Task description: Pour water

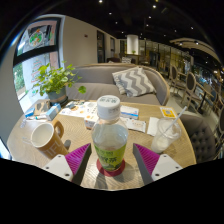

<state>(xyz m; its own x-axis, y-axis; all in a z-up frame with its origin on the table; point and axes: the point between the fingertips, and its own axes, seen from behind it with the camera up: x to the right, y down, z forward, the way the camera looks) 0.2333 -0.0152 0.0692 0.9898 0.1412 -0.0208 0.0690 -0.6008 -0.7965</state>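
Observation:
A clear bottle [109, 132] with a white cap and a green label holds pale liquid. It stands upright on a red coaster [111, 169] on the wooden table [85, 125]. My gripper [112, 162] is open, and the bottle's lower part stands between the two magenta pads [79, 158]. The left pad is very near the bottle and a small gap shows at the right pad. A beige mug [47, 138] stands on the table to the left of the fingers, its mouth facing me.
Papers and small items [140, 120] lie on the table beyond the bottle. A potted plant [55, 80] stands at the far left by a window. A grey sofa with a zigzag cushion [133, 82] lies behind the table.

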